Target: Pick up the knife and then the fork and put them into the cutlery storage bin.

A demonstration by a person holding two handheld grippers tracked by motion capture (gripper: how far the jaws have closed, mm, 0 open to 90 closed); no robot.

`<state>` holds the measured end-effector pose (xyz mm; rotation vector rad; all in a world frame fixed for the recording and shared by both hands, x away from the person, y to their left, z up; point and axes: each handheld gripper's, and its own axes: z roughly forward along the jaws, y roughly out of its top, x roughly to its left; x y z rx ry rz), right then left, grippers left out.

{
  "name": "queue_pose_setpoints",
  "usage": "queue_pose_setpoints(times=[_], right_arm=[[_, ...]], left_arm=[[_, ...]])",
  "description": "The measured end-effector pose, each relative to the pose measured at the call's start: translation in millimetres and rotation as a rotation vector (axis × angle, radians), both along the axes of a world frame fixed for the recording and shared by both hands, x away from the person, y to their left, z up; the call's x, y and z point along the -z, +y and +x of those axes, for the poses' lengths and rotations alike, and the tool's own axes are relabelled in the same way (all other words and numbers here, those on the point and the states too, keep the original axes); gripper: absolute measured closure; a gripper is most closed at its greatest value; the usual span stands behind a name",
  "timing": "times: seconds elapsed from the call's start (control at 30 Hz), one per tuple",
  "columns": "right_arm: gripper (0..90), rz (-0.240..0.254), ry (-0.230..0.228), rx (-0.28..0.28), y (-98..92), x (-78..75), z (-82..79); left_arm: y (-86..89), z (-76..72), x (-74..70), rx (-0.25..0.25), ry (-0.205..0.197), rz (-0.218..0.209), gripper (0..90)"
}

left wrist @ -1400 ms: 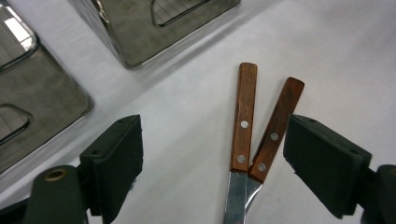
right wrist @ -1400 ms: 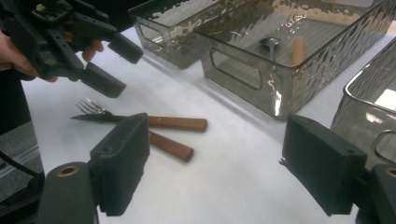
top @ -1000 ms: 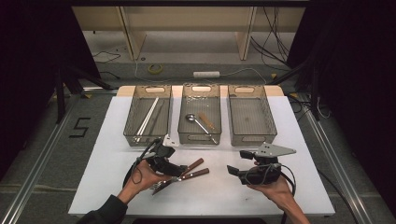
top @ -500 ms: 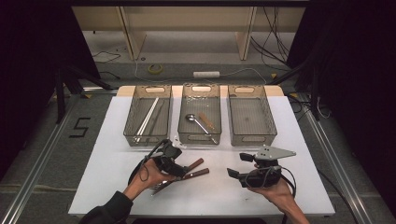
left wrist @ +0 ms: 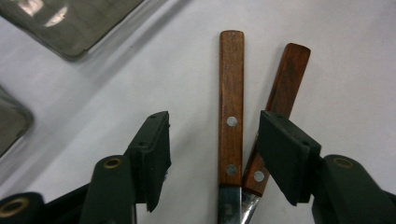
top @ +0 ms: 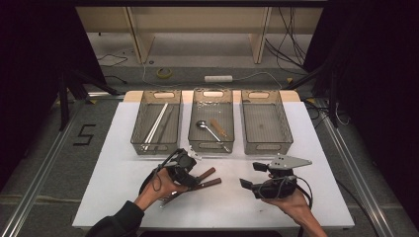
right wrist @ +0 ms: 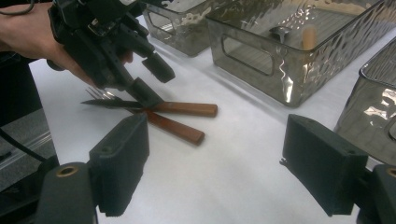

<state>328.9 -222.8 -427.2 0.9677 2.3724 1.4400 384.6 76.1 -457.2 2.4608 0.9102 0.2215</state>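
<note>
Near the front edge of the bench [top: 316,163], left of its middle, two wooden-handled utensils lie crossed. The left gripper [left wrist: 212,158] is held over them with its jaws part open and just closing; the knife handle [left wrist: 231,107] lies between the jaws, untouched, its long axis running straight ahead along them. The second handle [left wrist: 288,79] is passed under the right-hand jaw. Well apart toward the front right, the right gripper [right wrist: 215,163] is held with jaws wide and nothing between them.
</note>
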Motion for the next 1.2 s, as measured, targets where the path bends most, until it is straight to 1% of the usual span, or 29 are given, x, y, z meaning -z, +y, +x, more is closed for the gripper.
queue_pose_setpoints(times=[0.17, 0.4, 0.5, 0.6, 0.63, 0.7, 0.83, 0.9, 0.97, 1.03, 1.1, 1.2], right_arm=[[24.2, -0.004, -0.001, 0.004, -0.4, -0.2, -0.1], [24.5, -0.01, -0.003, 0.001, 1.0, -0.6, -0.6], [24.6, -0.011, -0.004, -0.002, 1.6, -0.2, -0.4], [24.7, -0.013, -0.007, -0.003, 1.7, -0.3, -0.7], [24.8, -0.013, -0.008, -0.002, 1.8, -0.3, -0.8], [24.9, -0.014, -0.007, -0.004, 2.3, -0.6, -1.1], [25.2, -0.015, -0.009, -0.006, 3.3, -0.7, -1.5], [25.3, -0.017, -0.009, -0.007, 3.4, -0.7, -1.5], [25.5, -0.018, -0.009, -0.007, 3.5, -0.7, -1.4], [25.7, -0.016, -0.009, -0.009, 3.6, -0.7, -1.3], [25.8, -0.016, -0.009, -0.01, 3.7, -0.6, -1.1], [26.0, -0.015, -0.008, -0.012, 4.6, -0.6, -1.1]], left_arm=[[-2.8, -1.0, 4.2, 0.009, 0.004, 0.01, 48.7], [-3.8, -1.1, 8.8, 0.015, 0.001, 0.028, 58.1], [-3.9, -0.5, 10.5, 0.01, 0.008, 0.026, 60.3], [-5.0, -0.7, 12.4, 0.016, 0.006, 0.054, 62.0], [-5.1, -0.7, 13.5, 0.016, 0.009, 0.056, 62.0], [-4.6, 0.0, 13.2, 0.015, 0.017, 0.054, 62.1], [-5.3, -0.5, 13.4, 0.01, 0.014, 0.057, 62.4], [-4.6, 0.0, 13.5, 0.011, 0.02, 0.053, 62.6], [-4.9, -1.1, 13.6, 0.02, 0.017, 0.045, 65.8], [-5.8, -2.3, 13.3, 0.029, 0.015, 0.044, 74.8], [-6.5, -2.9, 12.8, 0.033, 0.012, 0.053, 75.3], [-5.0, -2.1, 12.6, 0.034, 0.019, 0.04, 75.5]])
